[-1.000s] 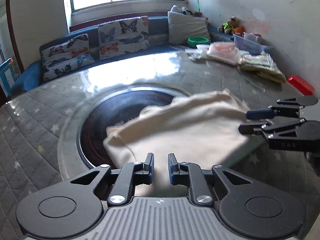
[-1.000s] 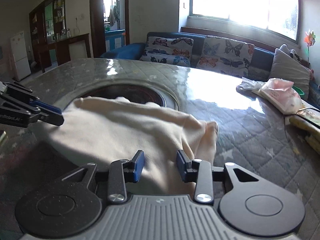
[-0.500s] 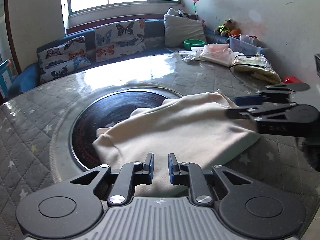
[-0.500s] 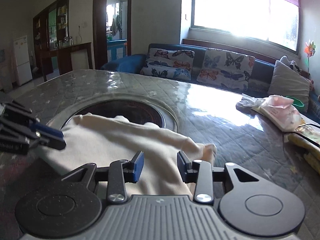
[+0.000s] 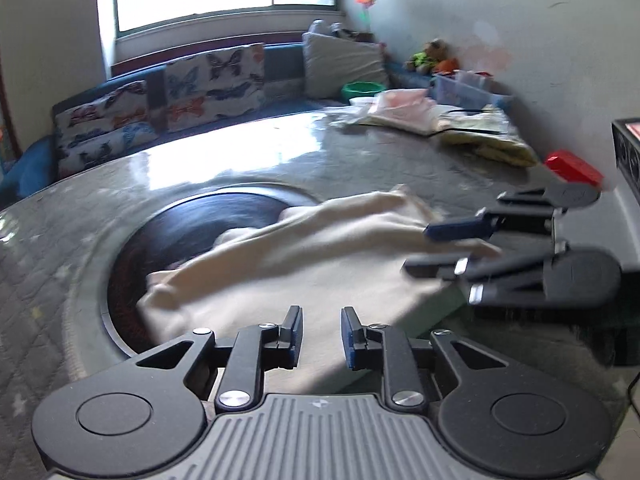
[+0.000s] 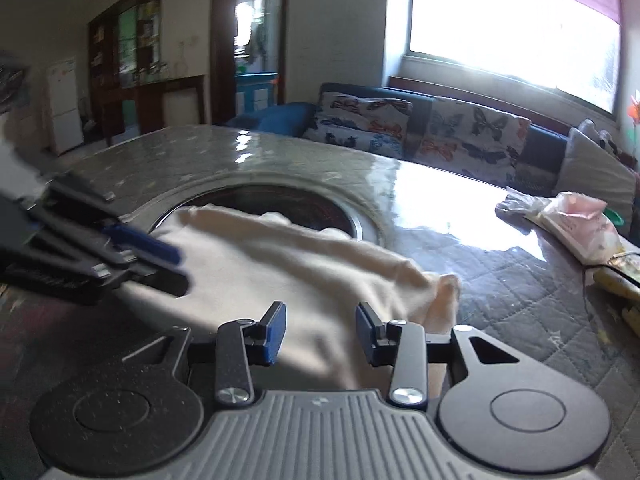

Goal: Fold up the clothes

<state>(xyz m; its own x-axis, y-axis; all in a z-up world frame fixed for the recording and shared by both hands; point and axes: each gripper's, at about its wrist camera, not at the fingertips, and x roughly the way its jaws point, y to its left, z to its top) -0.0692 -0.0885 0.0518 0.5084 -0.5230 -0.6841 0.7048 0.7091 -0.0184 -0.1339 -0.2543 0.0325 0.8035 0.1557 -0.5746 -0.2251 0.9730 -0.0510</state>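
A cream garment (image 5: 300,264) (image 6: 260,264) lies on the round quilted table (image 5: 200,168), partly over its dark sunken centre (image 5: 180,232). A raised fold runs across it toward the right. My left gripper (image 5: 320,334) sits over the garment's near edge and its jaws are opening. Cloth shows in the gap, and the pads stand clear of it. The right wrist view shows it from the side at the left (image 6: 182,270). My right gripper (image 6: 320,332) has cloth filling the space between its pads. From the side (image 5: 416,250) a strip of cloth runs between its fingers.
Bags and packets (image 5: 400,112) (image 6: 576,224) are piled at the table's far right, with a red box (image 5: 574,168) near the wall. A sofa with butterfly cushions (image 5: 160,108) curves behind the table. A green bowl (image 5: 362,89) sits beyond the pile.
The left jaws stand wider apart than before. The garment now shows a lifted ridge toward the right gripper, which sits higher and further in over the cloth. Both views have swung slightly.
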